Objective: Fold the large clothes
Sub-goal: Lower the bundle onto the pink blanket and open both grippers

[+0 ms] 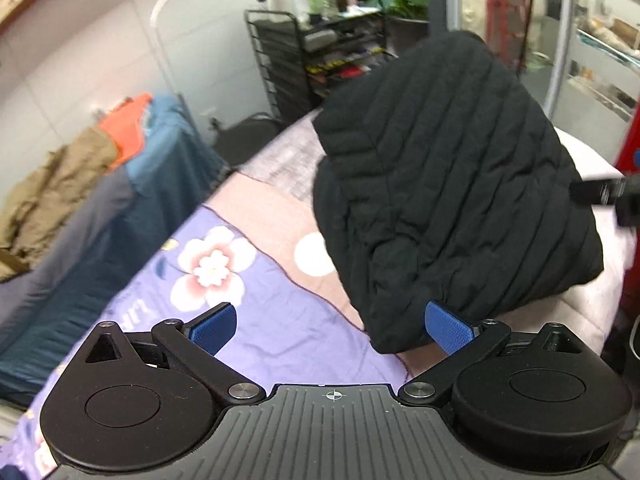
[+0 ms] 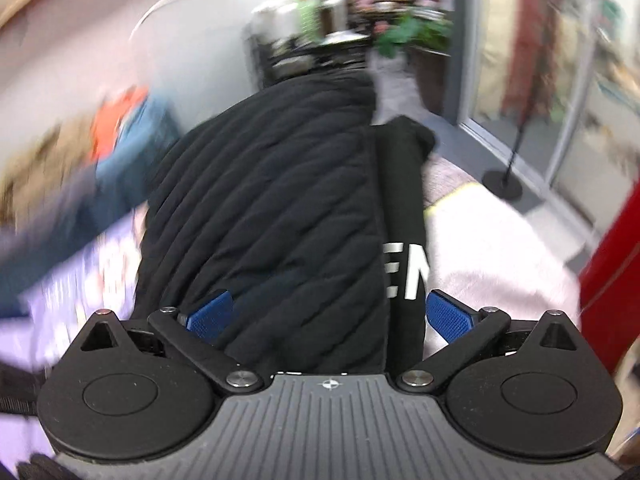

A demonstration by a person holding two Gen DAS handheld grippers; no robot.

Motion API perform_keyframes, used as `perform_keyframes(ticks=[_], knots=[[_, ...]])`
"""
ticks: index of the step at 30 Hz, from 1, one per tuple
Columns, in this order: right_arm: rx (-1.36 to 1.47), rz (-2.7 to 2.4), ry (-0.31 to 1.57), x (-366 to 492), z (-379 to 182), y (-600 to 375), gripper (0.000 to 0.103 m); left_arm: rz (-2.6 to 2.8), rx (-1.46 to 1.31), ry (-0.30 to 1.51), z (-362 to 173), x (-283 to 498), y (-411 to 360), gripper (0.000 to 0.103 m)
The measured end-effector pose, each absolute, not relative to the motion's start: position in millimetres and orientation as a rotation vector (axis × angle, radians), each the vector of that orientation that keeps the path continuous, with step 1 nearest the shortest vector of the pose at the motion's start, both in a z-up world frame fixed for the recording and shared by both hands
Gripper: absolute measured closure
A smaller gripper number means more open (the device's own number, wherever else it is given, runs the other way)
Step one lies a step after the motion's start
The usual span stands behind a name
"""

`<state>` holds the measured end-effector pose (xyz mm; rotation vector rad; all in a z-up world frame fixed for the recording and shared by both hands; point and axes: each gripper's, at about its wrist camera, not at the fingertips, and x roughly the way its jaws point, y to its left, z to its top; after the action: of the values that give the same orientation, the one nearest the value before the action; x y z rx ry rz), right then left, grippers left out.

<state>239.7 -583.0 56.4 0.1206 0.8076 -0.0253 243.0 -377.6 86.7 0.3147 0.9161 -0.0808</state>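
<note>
A black quilted jacket [image 1: 448,184] lies bunched on a bed with a purple and pink floral sheet [image 1: 280,332]. My left gripper [image 1: 330,330] is open and empty; its right blue pad sits at the jacket's near hem. In the right wrist view the jacket [image 2: 272,220] lies right in front, with a black strip bearing white letters [image 2: 404,264] along its right edge. My right gripper [image 2: 330,316] is open, its jaws spread around the jacket's near edge. That view is motion-blurred. Part of the right gripper [image 1: 608,196] shows at the right edge of the left wrist view.
A pile of clothes, tan, orange and blue [image 1: 100,168], lies on the left of the bed. A black wire rack [image 1: 320,60] with clutter stands behind. A glass door [image 2: 540,92] and a floor stand [image 2: 504,184] are on the right. A red object [image 2: 612,280] is near right.
</note>
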Motion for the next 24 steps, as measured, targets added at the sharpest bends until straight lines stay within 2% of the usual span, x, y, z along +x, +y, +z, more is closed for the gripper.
perform_keyframes(ticks=[5,13,24], knots=[[-0.003,0.0,0.825,231,74,-546,0.0,-0.074,0.342,0.935,101,238,-390,0.0],[-0.086,-0.024,0.855,235,81,-530,0.0,-0.095,0.317,1.053,89,237,-393,0.0],[-0.154,-0.016,0.898,236,79,-523,0.0,-0.114,0.293,1.076,84,233,-395,0.0]])
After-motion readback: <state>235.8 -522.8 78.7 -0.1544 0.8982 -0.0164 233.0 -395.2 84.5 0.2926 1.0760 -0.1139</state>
